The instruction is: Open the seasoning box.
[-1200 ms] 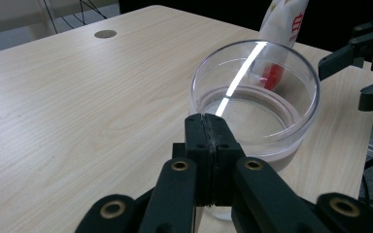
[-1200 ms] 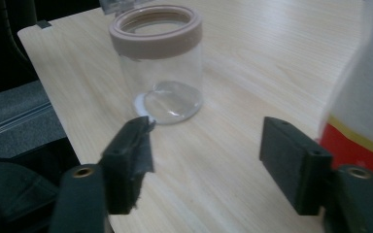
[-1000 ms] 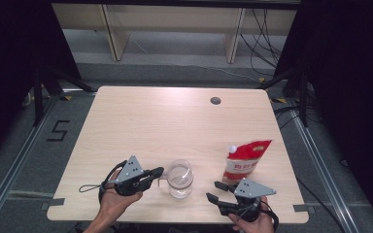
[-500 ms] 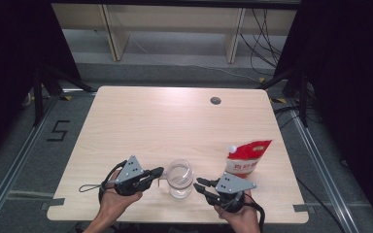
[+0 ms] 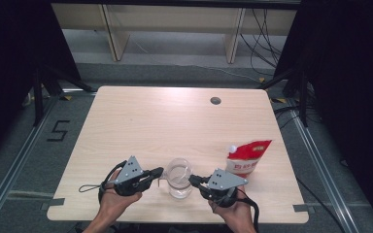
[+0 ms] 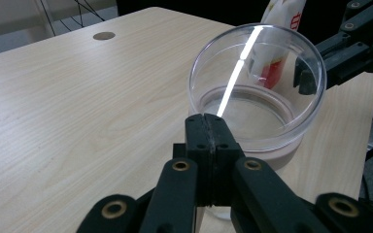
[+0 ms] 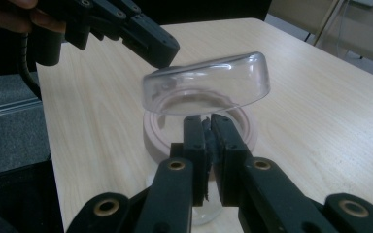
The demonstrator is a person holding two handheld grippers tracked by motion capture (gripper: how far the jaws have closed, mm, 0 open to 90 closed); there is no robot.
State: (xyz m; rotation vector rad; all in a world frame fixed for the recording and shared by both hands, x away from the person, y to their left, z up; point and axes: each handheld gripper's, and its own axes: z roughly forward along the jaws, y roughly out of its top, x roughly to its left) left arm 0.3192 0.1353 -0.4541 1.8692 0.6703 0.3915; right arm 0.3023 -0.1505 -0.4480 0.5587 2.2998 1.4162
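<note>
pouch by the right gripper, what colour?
Red and white pouch with a white cap, clearest in the high view.

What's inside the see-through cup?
The clear cup looks empty: through its open top you see only its bare bottom. Its lowest front part is covered by the left gripper, so that bit stays hidden.

- The left gripper rises from the bottom edge, its two black jaws pressed together with nothing between them.
- Its tips sit just at the near wall of a clear round cup standing upright on the pale wooden table.
- A bright strip of light reflects across the cup.
- The right gripper reaches in from the upper right, its tip at the cup's far rim.
- A red and white pouch stands behind the cup.
- A dark round hole marks the tabletop far off.
</note>
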